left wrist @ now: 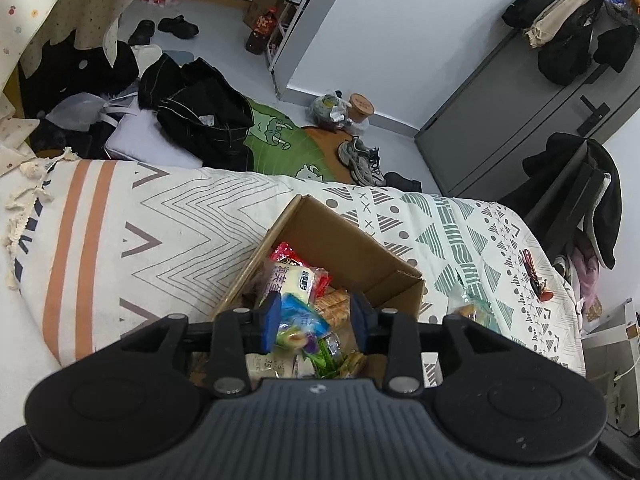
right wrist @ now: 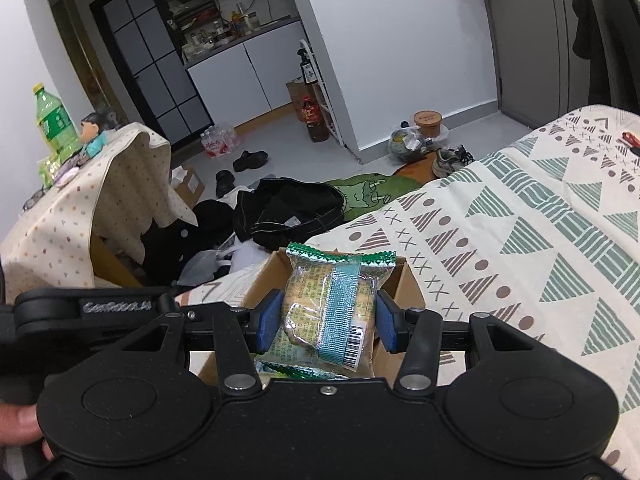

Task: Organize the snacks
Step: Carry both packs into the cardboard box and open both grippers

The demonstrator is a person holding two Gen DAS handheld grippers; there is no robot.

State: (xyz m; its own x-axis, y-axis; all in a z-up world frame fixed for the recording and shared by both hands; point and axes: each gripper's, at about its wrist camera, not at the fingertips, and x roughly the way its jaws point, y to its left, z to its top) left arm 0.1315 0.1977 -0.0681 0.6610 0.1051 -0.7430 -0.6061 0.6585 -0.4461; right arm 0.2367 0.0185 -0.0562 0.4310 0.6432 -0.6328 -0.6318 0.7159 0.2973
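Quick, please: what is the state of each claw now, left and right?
Left claw: open over the brown cardboard box of snacks, pads not pressing anything.
Right claw: closed on a clear snack packet with green edge.

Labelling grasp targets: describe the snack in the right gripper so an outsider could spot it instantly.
Start at the bed with the triangle-patterned cover, then find the open cardboard box sitting on it. Just above that box, the right gripper pinches a clear snack packet by its sides. It stands apart by its green zigzag top edge, a shiny teal strip down the middle and a barcode at the bottom.
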